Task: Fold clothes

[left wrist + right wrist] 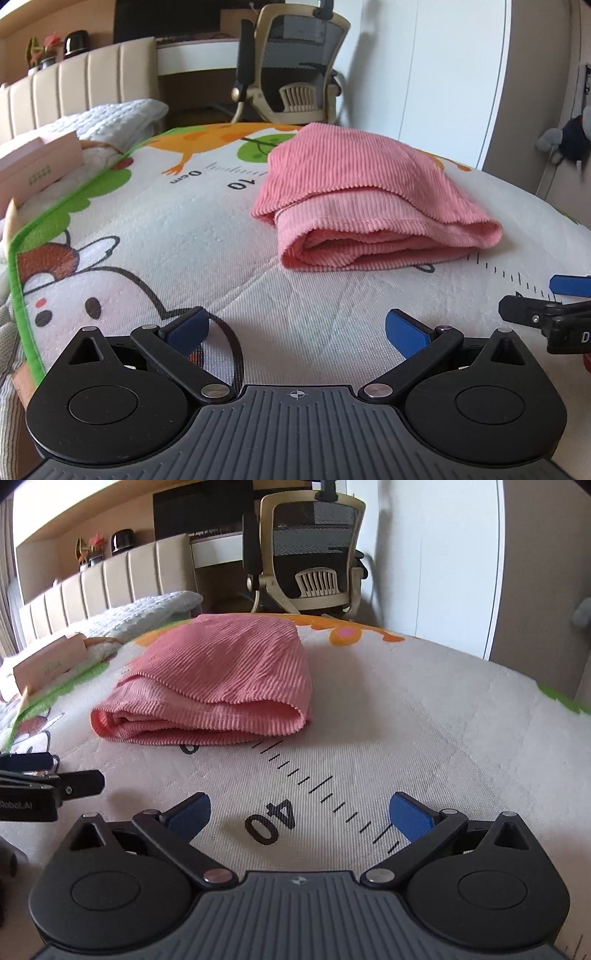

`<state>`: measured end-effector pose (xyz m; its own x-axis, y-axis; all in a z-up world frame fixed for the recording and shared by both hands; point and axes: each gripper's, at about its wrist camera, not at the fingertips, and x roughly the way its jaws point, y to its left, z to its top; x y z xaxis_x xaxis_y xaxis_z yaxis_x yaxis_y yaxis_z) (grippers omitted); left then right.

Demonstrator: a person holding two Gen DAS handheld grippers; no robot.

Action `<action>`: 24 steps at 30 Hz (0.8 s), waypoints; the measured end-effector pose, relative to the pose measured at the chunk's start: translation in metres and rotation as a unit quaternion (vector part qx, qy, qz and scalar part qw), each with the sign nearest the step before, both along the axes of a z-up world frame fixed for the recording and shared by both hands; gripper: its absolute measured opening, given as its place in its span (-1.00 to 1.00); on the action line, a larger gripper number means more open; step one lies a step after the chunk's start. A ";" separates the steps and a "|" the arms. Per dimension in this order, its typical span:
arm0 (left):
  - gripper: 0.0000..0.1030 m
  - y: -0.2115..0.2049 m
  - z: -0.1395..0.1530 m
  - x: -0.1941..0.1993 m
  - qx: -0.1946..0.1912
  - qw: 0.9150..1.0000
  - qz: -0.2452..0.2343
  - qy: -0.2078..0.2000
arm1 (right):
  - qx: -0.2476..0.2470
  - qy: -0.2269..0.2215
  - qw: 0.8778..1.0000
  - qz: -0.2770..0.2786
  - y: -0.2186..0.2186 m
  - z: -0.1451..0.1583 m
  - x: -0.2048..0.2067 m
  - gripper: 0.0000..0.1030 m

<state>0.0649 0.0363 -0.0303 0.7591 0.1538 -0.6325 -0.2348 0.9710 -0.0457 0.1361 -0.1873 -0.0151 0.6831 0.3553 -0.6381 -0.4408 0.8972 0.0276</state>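
Toward the far edge of the printed mat (221,236), which covers the bed and carries a cartoon pattern and a ruler scale, lies one pink corduroy garment (365,206), folded into a compact, thick bundle with its layered edges facing the cameras. It looks finished: no sleeve or leg trails out, and the top layer sits fairly square over the lower ones, so the folding of this piece is probably done, and what remains is at most a tidy-up or moving it aside. No second garment waiting to be folded shows in either view. The left gripper (295,332) hovers near the mat's near edge with its jaws spread wide and nothing between them; the right gripper (299,814) does the same just beside it, over the printed "40", also empty. Both are well apart from the garment. Counted: one folded garment, two grippers, one pink box (37,166) at the mat's left edge, one office chair (310,554) beyond the bed.
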 end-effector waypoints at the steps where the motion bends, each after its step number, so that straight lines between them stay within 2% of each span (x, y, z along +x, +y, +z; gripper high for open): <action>1: 1.00 0.000 0.000 0.000 0.000 1.000 0.000 0.000 | -0.017 -0.006 1.000 0.000 0.005 0.000 -0.002 1.00; 3: 1.00 -0.001 0.000 0.001 0.003 1.000 -0.001 0.002 | -0.023 -0.013 1.000 0.000 0.008 0.001 -0.004 1.00; 6: 1.00 -0.002 0.000 0.002 0.007 1.000 -0.001 0.005 | 0.000 0.000 1.000 0.000 0.001 0.000 0.000 1.00; 8: 1.00 -0.003 0.000 0.003 0.013 1.000 -0.001 0.009 | -0.013 -0.005 1.000 0.000 0.006 0.000 -0.002 1.00; 13: 1.00 -0.006 0.000 0.005 0.023 1.000 -0.001 0.014 | -0.010 -0.004 1.000 0.000 0.002 -0.001 -0.002 1.00; 24: 1.00 -0.006 0.000 0.005 0.021 1.000 -0.001 0.013 | -0.008 -0.003 1.000 0.001 0.001 -0.002 0.000 1.00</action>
<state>0.0703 0.0303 -0.0305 0.7422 0.1795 -0.6457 -0.2339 0.9723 0.0015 0.1360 -0.1861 -0.0170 0.6866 0.3468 -0.6390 -0.4426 0.8967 0.0110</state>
